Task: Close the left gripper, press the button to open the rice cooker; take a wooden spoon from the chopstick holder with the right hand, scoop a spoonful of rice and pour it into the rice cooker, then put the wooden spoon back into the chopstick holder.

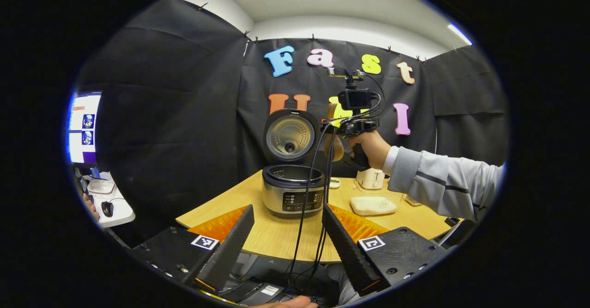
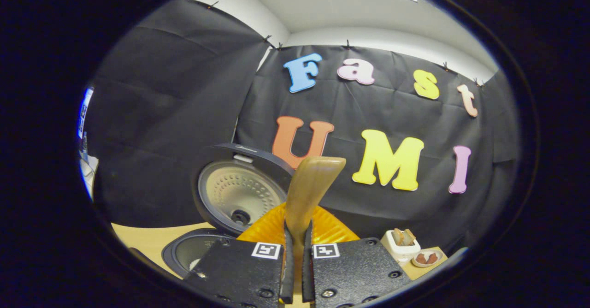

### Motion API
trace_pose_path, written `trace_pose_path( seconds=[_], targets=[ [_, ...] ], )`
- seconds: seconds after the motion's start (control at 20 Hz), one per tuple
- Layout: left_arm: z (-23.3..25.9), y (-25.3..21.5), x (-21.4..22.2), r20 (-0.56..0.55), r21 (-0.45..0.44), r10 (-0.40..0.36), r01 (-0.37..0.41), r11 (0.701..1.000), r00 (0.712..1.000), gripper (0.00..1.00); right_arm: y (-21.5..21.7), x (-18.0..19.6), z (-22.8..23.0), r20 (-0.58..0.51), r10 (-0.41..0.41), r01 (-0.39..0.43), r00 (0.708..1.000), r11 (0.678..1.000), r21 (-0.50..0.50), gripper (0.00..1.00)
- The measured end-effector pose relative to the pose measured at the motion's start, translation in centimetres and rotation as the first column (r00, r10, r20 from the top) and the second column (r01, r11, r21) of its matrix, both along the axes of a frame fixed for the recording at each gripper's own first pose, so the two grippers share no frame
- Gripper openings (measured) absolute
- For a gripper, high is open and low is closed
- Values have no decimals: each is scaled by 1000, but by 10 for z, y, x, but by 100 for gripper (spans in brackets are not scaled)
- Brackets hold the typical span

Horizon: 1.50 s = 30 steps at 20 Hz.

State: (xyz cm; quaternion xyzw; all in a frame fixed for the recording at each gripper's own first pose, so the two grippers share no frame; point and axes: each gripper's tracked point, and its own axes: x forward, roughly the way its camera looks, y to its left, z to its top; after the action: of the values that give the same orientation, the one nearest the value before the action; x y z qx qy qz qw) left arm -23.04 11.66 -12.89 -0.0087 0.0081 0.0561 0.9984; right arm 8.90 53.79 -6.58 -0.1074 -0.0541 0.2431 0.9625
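Right gripper (image 2: 295, 248) clenched on wooden spoon (image 2: 308, 192), handle pinched between both fingers, long axis upright, bowl at 12 o'clock. Rice cooker (image 2: 203, 248) at 8 o'clock from the claw, lid (image 2: 237, 192) up, pot contents unreadable. Chopstick holder (image 2: 400, 245) at 3 o'clock, sticks inside. Left gripper (image 1: 288, 234) released, jaws apart, well back from rice cooker. Probably tipping or return next.

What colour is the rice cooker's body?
The rice cooker has a silver metallic body with a black rim and control panel, shown best in the left gripper view.
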Motion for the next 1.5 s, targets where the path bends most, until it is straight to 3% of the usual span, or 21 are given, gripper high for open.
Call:
trace_pose_path(
  seconds=[0.5, 1.0, 1.25, 1.5],
  targets=[
    [30, -44, 6, 72, 76, 4, -10, 997, 997, 95, -177, 38, 36, -46, -157, 161, 987, 980, 120, 13],
    [59, -110, 13, 153, 78, -115, 104, 992, 981, 94, -375, 41, 97, 11, -321, 314, 947, 933, 173, 12],
    [64, -123, 18, 154, 95, -121, 107, 990, 981, 95, -431, 43, 97, 2, -371, 364, 929, 913, 186, 13],
    [58, -135, 25, 133, 111, -142, 127, 986, 981, 94, -452, 52, 70, -50, -367, 369, 929, 901, 228, 14]
  ],
)
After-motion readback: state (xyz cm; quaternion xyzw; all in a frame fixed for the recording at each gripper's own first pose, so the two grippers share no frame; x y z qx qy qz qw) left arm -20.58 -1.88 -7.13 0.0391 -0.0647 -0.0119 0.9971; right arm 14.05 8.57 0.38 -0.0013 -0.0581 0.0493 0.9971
